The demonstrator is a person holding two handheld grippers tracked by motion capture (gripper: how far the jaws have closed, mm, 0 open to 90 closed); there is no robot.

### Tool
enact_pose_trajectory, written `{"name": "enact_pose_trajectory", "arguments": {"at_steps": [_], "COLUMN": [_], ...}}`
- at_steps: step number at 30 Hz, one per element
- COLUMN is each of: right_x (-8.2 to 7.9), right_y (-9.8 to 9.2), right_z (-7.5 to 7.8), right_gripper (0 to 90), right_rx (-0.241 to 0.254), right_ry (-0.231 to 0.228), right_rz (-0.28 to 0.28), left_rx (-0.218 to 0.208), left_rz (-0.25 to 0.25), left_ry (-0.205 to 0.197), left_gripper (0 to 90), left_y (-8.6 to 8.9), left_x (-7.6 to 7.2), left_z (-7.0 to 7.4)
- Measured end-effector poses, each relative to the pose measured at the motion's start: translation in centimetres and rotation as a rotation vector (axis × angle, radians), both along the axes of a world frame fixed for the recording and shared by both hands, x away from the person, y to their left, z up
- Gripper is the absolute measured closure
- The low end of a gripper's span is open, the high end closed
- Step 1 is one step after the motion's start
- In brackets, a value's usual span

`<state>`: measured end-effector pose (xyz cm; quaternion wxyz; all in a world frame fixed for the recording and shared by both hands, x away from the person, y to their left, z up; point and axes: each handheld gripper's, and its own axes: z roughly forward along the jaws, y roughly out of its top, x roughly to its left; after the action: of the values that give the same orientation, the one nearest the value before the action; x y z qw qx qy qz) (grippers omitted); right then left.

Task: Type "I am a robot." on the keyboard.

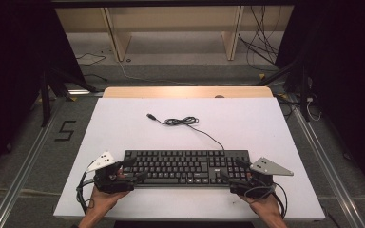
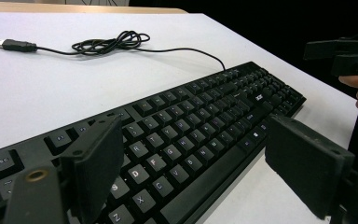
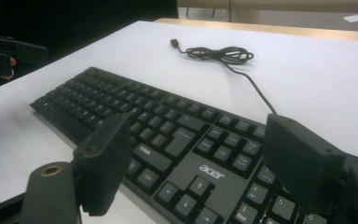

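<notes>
A black Acer keyboard (image 1: 185, 167) lies flat near the front edge of the white table (image 1: 123, 123). Its black cable (image 1: 182, 121) runs back to a loose coil and ends in a USB plug (image 1: 149, 115). My left gripper (image 1: 132, 171) stands open at the keyboard's left end, its jaws on either side of that end of the keyboard (image 2: 186, 135). My right gripper (image 1: 232, 170) stands open at the right end, straddling the arrow keys and number pad of the keyboard (image 3: 186, 140). The cable (image 2: 107, 44) and the USB plug (image 3: 174, 43) lie farther back on the table.
White table surface stretches behind the keyboard up to a wooden strip (image 1: 185, 91) at the far edge. Beyond it stand wooden furniture legs (image 1: 116, 33) and loose floor cables (image 1: 266, 47). Dark stands flank both sides of the table.
</notes>
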<state>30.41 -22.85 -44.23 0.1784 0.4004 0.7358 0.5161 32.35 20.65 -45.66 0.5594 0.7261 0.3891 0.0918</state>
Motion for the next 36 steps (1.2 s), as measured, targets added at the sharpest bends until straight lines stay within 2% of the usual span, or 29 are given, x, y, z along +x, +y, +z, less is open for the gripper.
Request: {"name": "enact_pose_trajectory", "arguments": {"at_steps": [22,31,36], "right_x": [0.4,1.9,2.8], "right_y": [1.2,3.8,5.5], "right_z": [0.0,0.1,0.0], "right_gripper": [24.8,21.8,24.8], "right_rx": [0.001,-0.011,-0.019], "right_ry": [0.01,0.056,0.067], "right_rz": [0.039,0.115,0.141], "left_rx": [0.008,0.008,0.019], "left_rz": [0.007,0.039,0.058], "left_ry": [0.003,0.026,0.046], "left_gripper": [19.7,23.6,28.8], "left_y": [0.1,0.8,1.2], "left_x": [0.0,0.3,0.5], "left_z": [0.0,0.0,-0.1]}}
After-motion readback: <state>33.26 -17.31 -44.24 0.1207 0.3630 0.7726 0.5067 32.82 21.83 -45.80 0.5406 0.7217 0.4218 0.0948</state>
